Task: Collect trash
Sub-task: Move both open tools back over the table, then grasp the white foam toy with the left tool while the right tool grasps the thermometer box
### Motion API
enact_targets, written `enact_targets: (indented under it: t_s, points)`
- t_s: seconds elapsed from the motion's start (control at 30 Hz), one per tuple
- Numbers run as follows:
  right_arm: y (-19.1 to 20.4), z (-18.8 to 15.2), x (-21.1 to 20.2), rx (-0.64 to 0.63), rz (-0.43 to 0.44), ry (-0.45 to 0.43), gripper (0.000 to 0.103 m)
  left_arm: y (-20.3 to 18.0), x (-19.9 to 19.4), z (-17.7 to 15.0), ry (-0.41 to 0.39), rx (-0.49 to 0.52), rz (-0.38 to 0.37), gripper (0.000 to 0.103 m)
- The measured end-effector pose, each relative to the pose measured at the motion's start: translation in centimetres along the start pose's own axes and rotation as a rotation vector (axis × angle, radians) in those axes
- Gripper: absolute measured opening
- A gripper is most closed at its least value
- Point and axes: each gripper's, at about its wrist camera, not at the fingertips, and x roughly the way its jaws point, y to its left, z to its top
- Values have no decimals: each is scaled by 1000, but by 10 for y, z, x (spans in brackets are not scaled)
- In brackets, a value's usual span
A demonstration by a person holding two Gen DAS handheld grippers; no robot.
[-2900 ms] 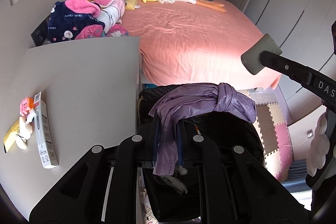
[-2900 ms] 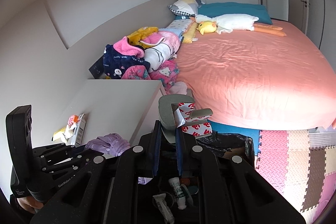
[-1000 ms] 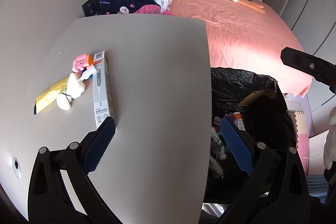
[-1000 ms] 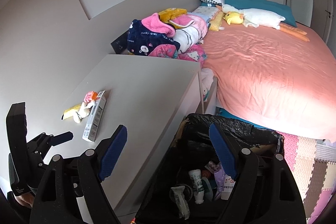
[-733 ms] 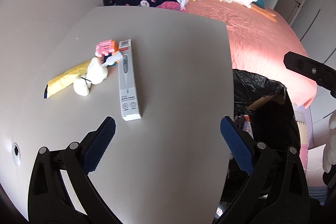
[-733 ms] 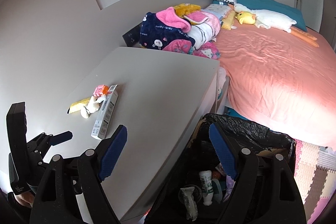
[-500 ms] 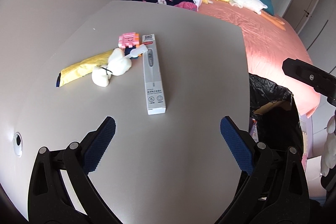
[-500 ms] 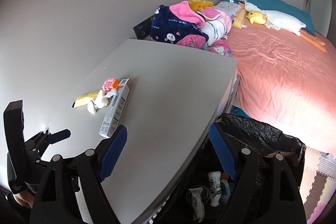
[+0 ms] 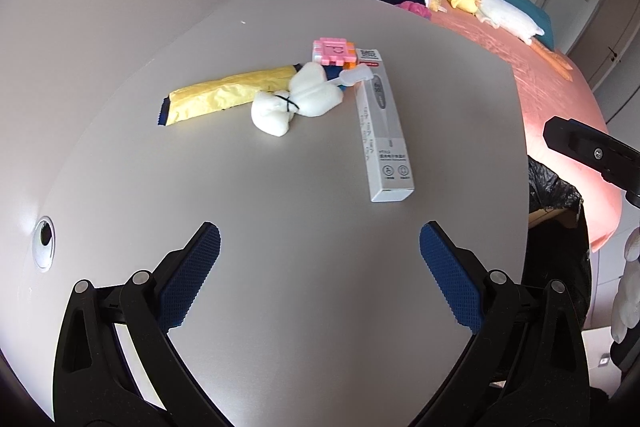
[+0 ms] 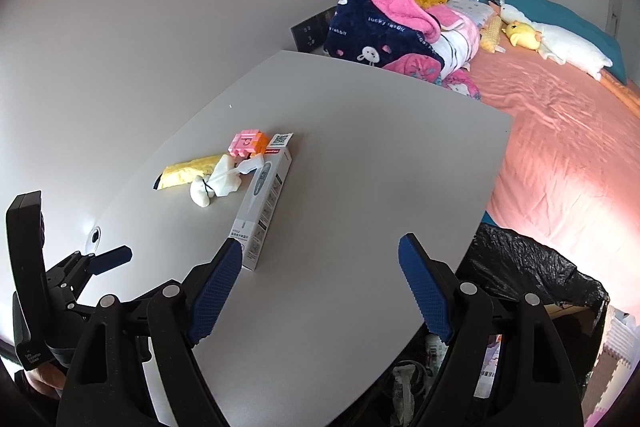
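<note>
**Operator:** Report the state of both grippers.

**Inspector:** The left gripper point(image 9: 320, 255) has its jaws spread wide with nothing between the blue pads point(image 9: 188, 279). It hangs above the near part of the grey tabletop point(image 9: 280, 267). The right gripper point(image 10: 320, 267) also has its jaws spread and holds nothing. It hangs over the near edge of the same tabletop, and in its view the left pad appears just beside the near end of the long white box point(image 10: 266, 199); contact cannot be confirmed.

**Operator:** Locate the trash items.

**Inspector:** All lie in one cluster on the tabletop, ahead of both grippers. The long white box lies flat with one end toward the grippers. A yellow wrapper point(image 9: 224, 95) lies to its left. A white crumpled wad point(image 9: 296, 99) tied with a thin black band rests between the wrapper and the box, touching the wrapper. A small clear plastic piece point(image 9: 356, 75) bridges from the wad onto the box. A pink and orange block point(image 9: 334, 53) sits at the far end of the cluster, beside the box top.

**Operator:** Locate the bin.

**Inspector:** A bin lined with a black bag point(image 10: 528, 279) stands on the floor off the right edge of the table, between the table and the bed with a pink sheet point(image 10: 580, 155). Bottles and wrappers show inside it in the right wrist view.
</note>
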Motion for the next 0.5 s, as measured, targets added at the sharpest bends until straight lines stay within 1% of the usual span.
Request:
enact_targets:
  t_s: [0.23, 0.5]
  points:
    - [23, 7, 28, -23, 12, 26, 81, 27, 9, -3, 10, -43, 32, 97]
    - [39, 17, 64, -26, 12, 62, 81, 49, 19, 0, 14, -80, 33, 97]
